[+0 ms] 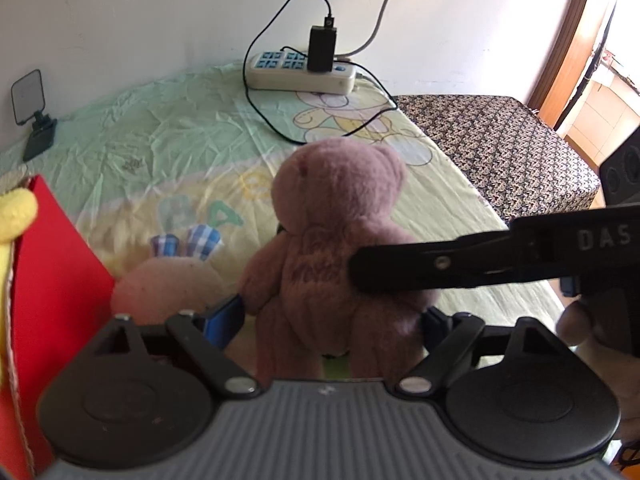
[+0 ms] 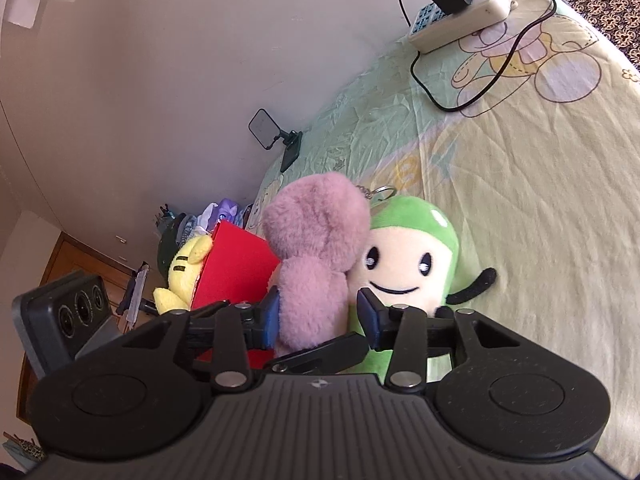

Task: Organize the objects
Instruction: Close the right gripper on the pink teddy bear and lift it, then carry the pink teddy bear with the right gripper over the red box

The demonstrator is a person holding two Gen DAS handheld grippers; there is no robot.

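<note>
The bed (image 1: 168, 128), spread with a pale green cartoon sheet, carries everything; the mauve plush bear (image 1: 336, 240) stands upright near its front, between a red box (image 1: 52, 280) on one side and a green plush figure (image 2: 416, 256) on the other.

The bear is bracketed by both tools at once. The left hand-held gripper (image 1: 332, 320) has its blue pads set apart around the bear's lower body, close to the fur on both sides, though firm pressure cannot be confirmed. The right hand-held gripper (image 2: 318, 314) is seen with one pad against the bear's flank and the other standing clear, so its jaws are judged apart and nothing is clamped.

The largest risk is judged to be the bear toppling or being dropped if neither grip is secure, since a soft, top-heavy toy would be supported by neither tool.

A lesser risk is a collision: the right tool's finger (image 1: 440, 268) is laid across the bear directly above the left tool's pads, and the two could be knocked together.

Smaller still, the peach plush (image 1: 168, 284) beside the box could be nudged, or the black cable (image 1: 280, 128) behind snagged if the bear is carried backward.
</note>
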